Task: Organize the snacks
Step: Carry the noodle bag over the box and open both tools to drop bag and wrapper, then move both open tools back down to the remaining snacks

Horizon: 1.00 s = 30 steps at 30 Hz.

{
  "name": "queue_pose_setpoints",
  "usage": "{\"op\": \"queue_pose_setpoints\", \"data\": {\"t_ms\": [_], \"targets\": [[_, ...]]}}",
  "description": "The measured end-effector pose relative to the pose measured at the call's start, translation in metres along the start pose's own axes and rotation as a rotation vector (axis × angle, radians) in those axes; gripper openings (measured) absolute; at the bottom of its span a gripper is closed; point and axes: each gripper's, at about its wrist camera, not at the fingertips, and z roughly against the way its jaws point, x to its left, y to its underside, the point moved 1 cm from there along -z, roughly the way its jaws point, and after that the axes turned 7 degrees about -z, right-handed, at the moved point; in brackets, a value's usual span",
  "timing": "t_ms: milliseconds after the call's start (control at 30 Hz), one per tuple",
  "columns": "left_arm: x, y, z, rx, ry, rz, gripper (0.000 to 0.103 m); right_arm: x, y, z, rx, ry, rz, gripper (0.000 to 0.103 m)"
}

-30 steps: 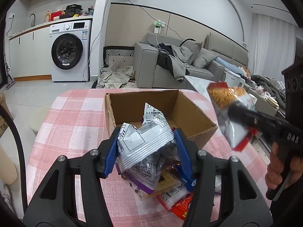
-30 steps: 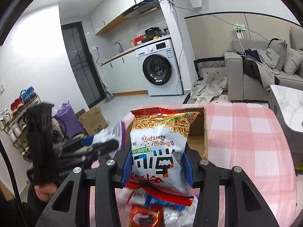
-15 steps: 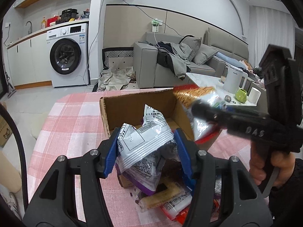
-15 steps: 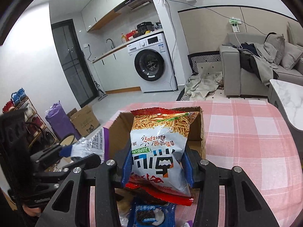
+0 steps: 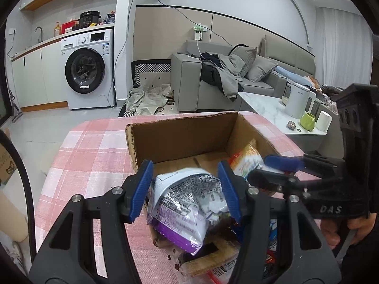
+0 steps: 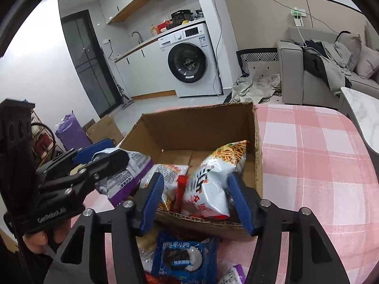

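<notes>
Left claw (image 5: pixel 187 190): blue pads clamped on a silver-and-purple snack packet (image 5: pixel 187 203), pads pressing both sides, the packet bulging between them. Packet hangs just short of the near wall of the cardboard box (image 5: pixel 180 137), which lies straight ahead of the claw on the pink checked worktop (image 5: pixel 94 146).

Right claw (image 6: pixel 197 200): jaws have just been opening. White-and-orange noodle snack bag (image 6: pixel 213 184) sits between the pads, slumped and tilted inside the box (image 6: pixel 199 127); left pad stands clear of it, right pad near its edge, no squeeze visible. Bag rests in the box's near half, beside a second orange packet (image 6: pixel 170 170) already inside.

Below the right claw, on the worktop in front of the box: blue cookie packet (image 6: pixel 184 258) among other loose snacks
</notes>
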Motion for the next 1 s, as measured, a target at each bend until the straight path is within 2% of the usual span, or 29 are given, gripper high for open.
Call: {"op": "queue_pose_setpoints", "data": {"t_ms": [100,300,367,433,600,667,733,767,833,1000], "targets": [[-0.001,0.002,-0.007,0.015,-0.034,-0.025,0.054,0.000,0.006,0.002,0.012,-0.017,-0.020,0.062],[0.002,0.002,-0.009,0.020,-0.048,-0.021,0.054,0.002,0.009,0.011,-0.004,-0.017,-0.008,0.063],[0.002,0.001,-0.006,0.016,-0.054,-0.021,0.059,0.005,0.008,0.014,-0.017,-0.014,0.006,0.070],[0.003,0.000,-0.003,0.014,-0.056,-0.010,0.078,0.009,0.006,0.017,-0.038,-0.004,0.023,0.079],[0.004,0.005,0.004,0.030,-0.042,0.003,0.081,0.010,0.000,0.026,-0.072,0.016,0.018,0.087],[0.001,0.008,0.008,0.038,-0.042,-0.006,0.081,0.008,-0.002,0.036,-0.105,0.013,-0.001,0.093],[-0.004,0.012,0.016,0.039,-0.047,-0.012,0.087,0.006,-0.002,0.049,-0.133,0.003,-0.018,0.101],[-0.006,0.014,0.020,0.040,-0.050,-0.014,0.089,0.006,-0.002,0.054,-0.143,0.006,-0.019,0.102],[-0.010,0.018,0.030,0.029,-0.055,-0.014,0.102,0.005,0.000,0.064,-0.154,0.022,-0.019,0.102],[-0.022,0.028,0.050,0.022,-0.044,-0.029,0.102,-0.002,0.014,0.085,-0.140,0.038,-0.036,0.103]]}}
